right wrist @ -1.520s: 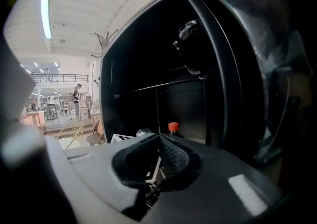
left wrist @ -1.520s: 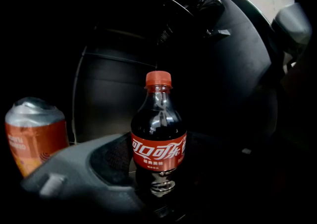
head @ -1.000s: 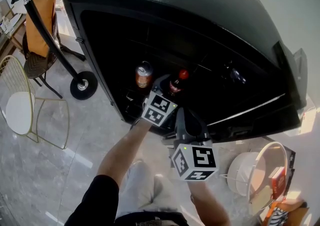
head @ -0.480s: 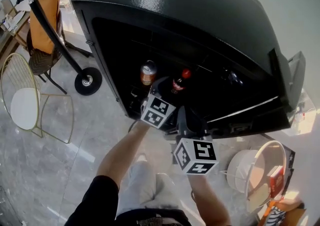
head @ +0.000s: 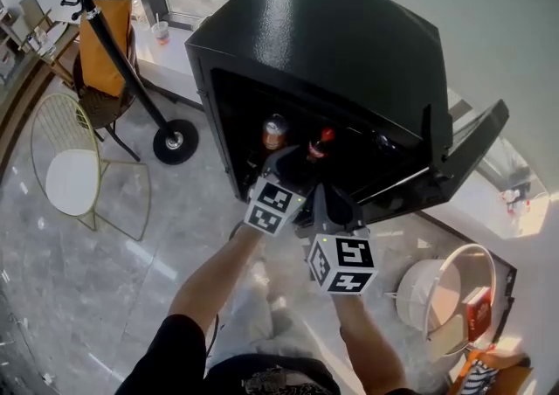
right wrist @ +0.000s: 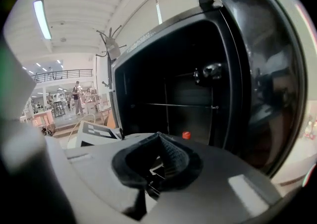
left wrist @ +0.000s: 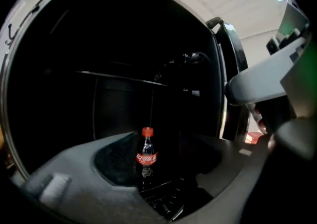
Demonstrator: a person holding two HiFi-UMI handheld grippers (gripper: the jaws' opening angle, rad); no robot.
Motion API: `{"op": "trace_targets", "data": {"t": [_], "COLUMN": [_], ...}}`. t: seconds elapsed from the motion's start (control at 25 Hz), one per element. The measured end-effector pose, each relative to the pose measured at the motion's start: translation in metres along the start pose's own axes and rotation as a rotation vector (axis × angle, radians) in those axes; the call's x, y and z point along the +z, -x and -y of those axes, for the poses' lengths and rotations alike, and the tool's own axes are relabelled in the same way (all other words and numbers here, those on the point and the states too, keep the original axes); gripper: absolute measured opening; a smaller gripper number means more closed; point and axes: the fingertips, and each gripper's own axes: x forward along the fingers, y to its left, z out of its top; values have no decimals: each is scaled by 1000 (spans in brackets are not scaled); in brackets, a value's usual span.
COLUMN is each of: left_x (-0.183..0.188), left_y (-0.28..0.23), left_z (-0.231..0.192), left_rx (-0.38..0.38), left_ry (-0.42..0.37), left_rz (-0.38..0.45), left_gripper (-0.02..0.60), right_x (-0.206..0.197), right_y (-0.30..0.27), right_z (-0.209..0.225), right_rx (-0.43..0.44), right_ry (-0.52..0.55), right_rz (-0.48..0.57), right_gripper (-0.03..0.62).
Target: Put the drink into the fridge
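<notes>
A small cola bottle (left wrist: 146, 156) with a red cap stands upright on the floor of the open black fridge (head: 349, 44), also seen as the bottle (head: 318, 145) in the head view. My left gripper (left wrist: 166, 164) is at the fridge mouth. Its jaws are closing, and the bottle stands free beyond them, touching neither pad. My right gripper (right wrist: 158, 141) hangs just right of the left one and lower, with its pads meeting on nothing. Over its jaws only the bottle's red cap (right wrist: 186, 135) shows.
An orange can (head: 274, 131) stands in the fridge left of the bottle. The fridge door (head: 472, 144) hangs open at the right, and a wire shelf (left wrist: 124, 78) crosses the inside. A coat stand base (head: 175, 140), a wire chair (head: 74, 179) and a white round basket (head: 432, 297) stand on the floor.
The head view has drawn back, so more of the fridge top and door shows. My left gripper has come back a little from the bottle, which stays standing in the fridge.
</notes>
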Motion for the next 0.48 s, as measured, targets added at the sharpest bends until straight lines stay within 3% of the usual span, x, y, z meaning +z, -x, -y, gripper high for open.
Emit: {"op": "trace_targets", "data": {"t": [0.48], "left_x": [92], "left_y": [95], "left_z": [59], "left_rx": [52], "left_ry": [-35], "left_rz": [-27], "left_gripper": [107], "right_x": [62], "right_y": [83], "right_z": [-19], "right_rx": [65], "right_ry": [38], "right_rz": [29], "right_gripper": [2]}}
